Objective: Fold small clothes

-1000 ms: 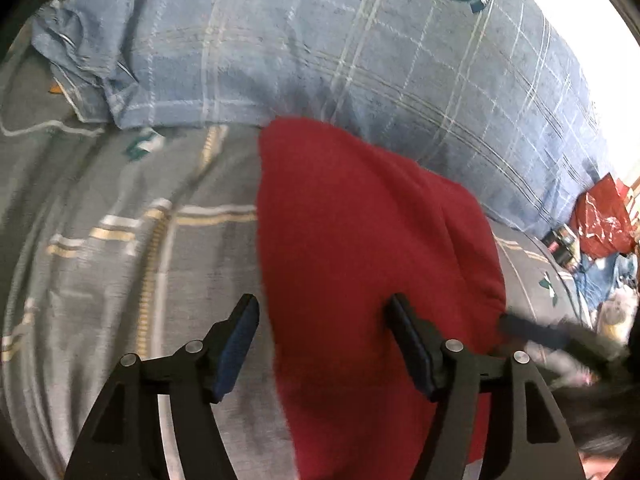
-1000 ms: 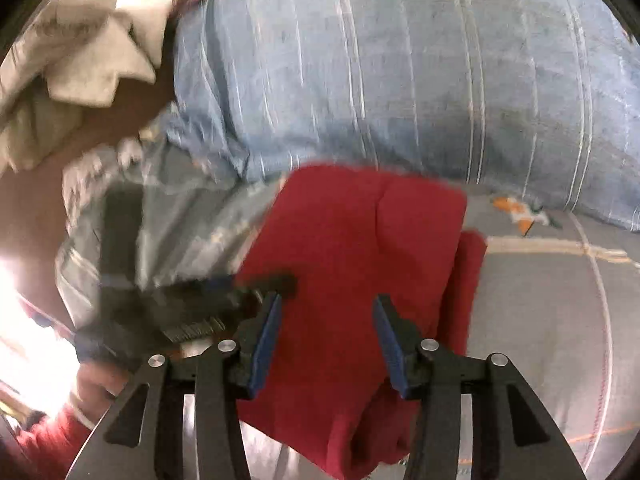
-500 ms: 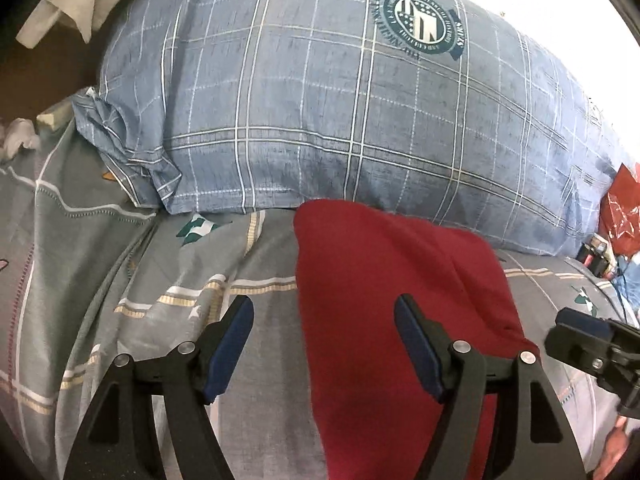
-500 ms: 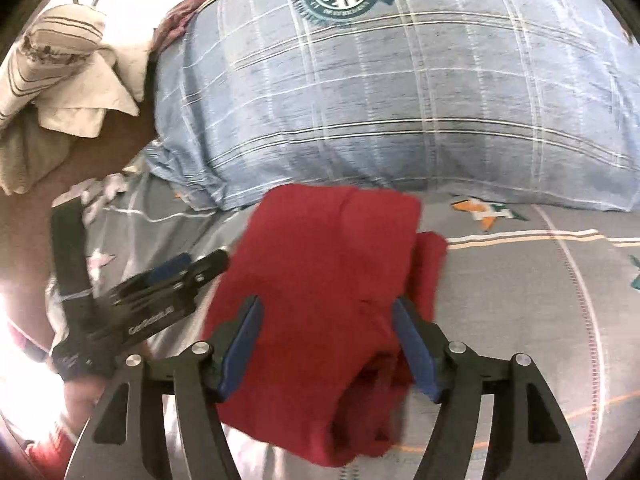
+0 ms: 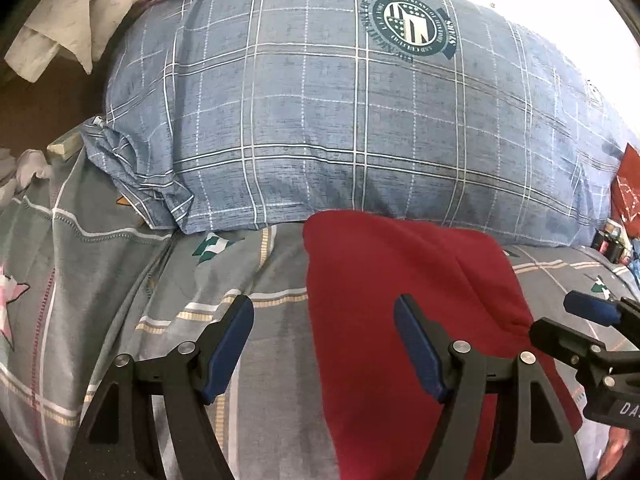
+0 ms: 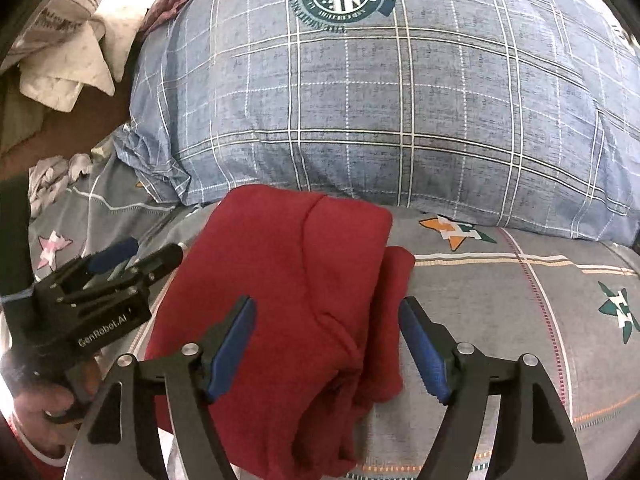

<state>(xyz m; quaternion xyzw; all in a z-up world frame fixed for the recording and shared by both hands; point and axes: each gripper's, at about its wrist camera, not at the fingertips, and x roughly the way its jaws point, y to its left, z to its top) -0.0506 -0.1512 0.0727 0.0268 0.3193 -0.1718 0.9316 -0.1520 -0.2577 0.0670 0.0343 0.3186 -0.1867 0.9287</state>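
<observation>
A folded red garment (image 5: 404,280) lies on the grey patterned bedsheet (image 5: 100,280), its far edge against a blue plaid pillow. It also shows in the right wrist view (image 6: 288,264), with a loose fold along its right side. My left gripper (image 5: 324,332) is open and empty, above the garment's left edge. My right gripper (image 6: 326,336) is open and empty, above the garment's near right part. Each gripper shows at the edge of the other's view.
The big blue plaid pillow (image 5: 340,120) with a round crest fills the back; it also shows in the right wrist view (image 6: 380,100). White and striped clothes (image 6: 64,52) lie at the far left. A red bag (image 5: 626,196) and small items sit at the far right.
Both grippers have drawn back and risen from the red garment, so more of the pillow shows. The right gripper's jaws have opened wider. The garment lies still.
</observation>
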